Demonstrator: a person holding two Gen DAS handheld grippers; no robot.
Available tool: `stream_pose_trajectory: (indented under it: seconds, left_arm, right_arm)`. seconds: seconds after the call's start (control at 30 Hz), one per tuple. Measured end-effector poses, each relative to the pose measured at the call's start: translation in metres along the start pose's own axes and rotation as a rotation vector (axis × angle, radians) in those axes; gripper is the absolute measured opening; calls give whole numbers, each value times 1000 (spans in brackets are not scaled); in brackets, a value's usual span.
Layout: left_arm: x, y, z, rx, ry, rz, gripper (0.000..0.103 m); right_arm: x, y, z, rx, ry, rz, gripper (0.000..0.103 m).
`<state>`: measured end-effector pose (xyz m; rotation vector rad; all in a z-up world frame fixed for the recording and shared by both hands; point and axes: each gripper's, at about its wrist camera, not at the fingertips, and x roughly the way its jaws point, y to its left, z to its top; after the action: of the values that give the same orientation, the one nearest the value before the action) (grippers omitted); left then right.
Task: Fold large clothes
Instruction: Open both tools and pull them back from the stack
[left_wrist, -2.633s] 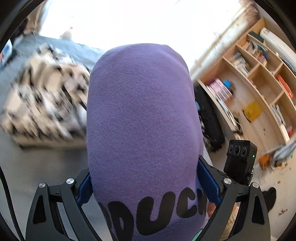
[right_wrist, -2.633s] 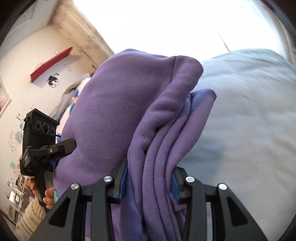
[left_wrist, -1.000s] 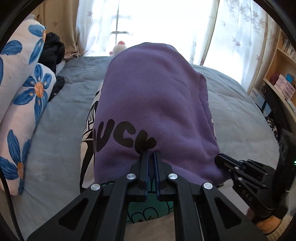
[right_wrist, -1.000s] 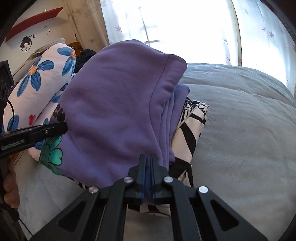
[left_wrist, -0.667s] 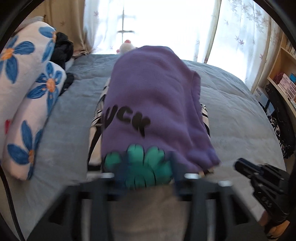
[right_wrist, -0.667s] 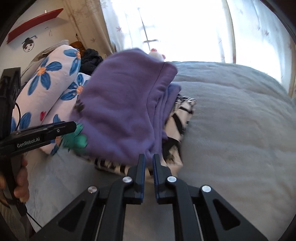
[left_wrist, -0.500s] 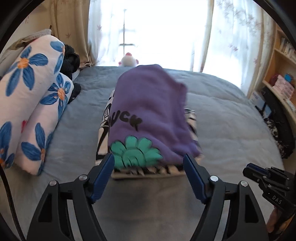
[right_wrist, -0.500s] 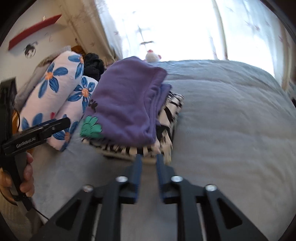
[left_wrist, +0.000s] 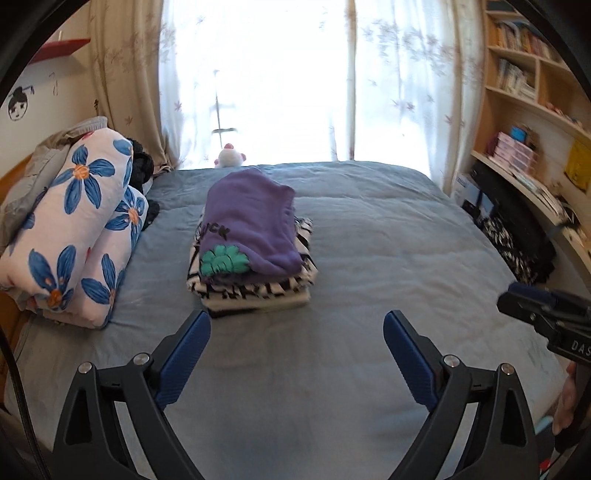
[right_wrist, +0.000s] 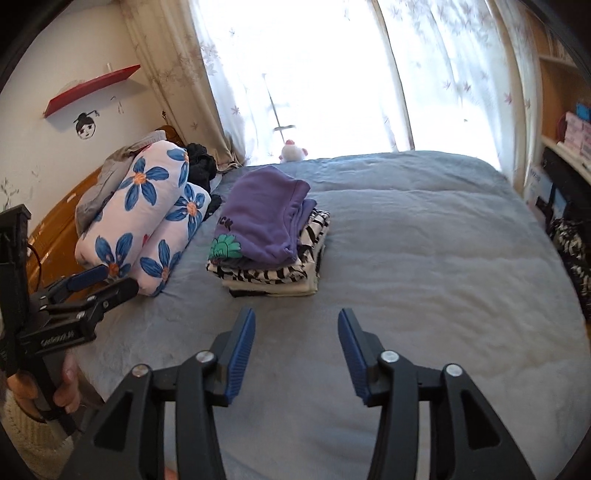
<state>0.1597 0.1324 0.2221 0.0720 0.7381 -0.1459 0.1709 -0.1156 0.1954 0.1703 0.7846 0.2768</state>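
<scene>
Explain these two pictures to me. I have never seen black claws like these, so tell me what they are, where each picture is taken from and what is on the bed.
No robot here: a person holds a two-finger gripper in each hand, each with a fisheye camera looking along its fingers. One picture is from the left gripper, the other from the right gripper. Each also shows the other gripper at its edge. Both have just been opening and hold nothing. On the grey-blue bed lies a folded purple sweatshirt on top of folded black-and-white striped clothes. Flowered bedding is rolled up beside them.
</scene>
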Motion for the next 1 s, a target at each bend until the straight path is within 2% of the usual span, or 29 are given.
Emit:
stream_pose_trajectory:
  seconds: [0.17,0.27,0.43,0.53,0.63,0.67,0.77,0.9,1.0]
  left_arm:
    - [-26,-39,-54,30,-2,-8,94]
    - [-25,-53,-93,19,1,-28,95]
    - [1,-62,-167,-102,60,-71,95]
    - [21,-66,-202,-159,107,-40,96]
    - [36,-74,-229,-176,145,-2,96]
    - [39,-76,-234,-175,149,9,96]
    - [44,-88,-249,-161,146,36,97]
    - [45,-99,-263,-154,130,31,97]
    - [50,-104,-273,-149,135,27,97]
  right_arm:
    - [-24,1,-47,-46,8,-37,49]
    - [-24,-5,-82,-50,21,-55,50]
    - [-12,-21,-144,-37,48,-114,50]
    - [-3,-32,-179,-26,57,-166,50]
    - [2,-46,-205,38,66,-171,50]
    - [2,-49,-212,57,62,-176,52]
    - [2,-53,-228,86,35,-210,74]
    - [-3,-55,-250,136,-30,-248,78]
    - [1,-56,-262,152,-23,-246,85]
